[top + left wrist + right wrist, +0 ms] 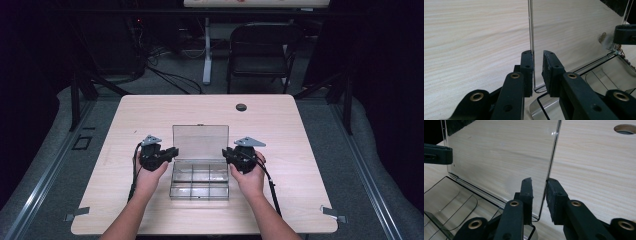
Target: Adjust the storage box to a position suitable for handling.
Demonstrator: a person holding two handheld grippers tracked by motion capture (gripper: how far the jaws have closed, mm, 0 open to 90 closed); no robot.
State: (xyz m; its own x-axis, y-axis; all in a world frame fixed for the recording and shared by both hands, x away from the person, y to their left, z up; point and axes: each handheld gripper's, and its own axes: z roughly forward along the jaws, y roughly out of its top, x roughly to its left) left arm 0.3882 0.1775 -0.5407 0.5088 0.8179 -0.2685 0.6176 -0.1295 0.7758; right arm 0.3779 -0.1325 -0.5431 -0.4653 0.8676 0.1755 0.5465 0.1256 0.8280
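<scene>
A clear plastic compartment box (199, 184) sits at the middle of the table, its lid (200, 141) standing upright. My left gripper (174, 151) is at the lid's left edge and my right gripper (225, 152) at its right edge. In the left gripper view the lid edge (531, 30) runs between the jaws of my left gripper (537, 72), touching the left pad with a gap to the other. In the right gripper view the lid (499, 157) passes between the jaws of my right gripper (539, 197), close to the right pad. Both grippers are open. The box's compartments look empty.
The wooden table (150, 115) has a round cable hole (241, 107) behind the box. Metal brackets (77, 214) sit at both front corners. A folding chair (260, 50) and cables stand on the floor beyond the table.
</scene>
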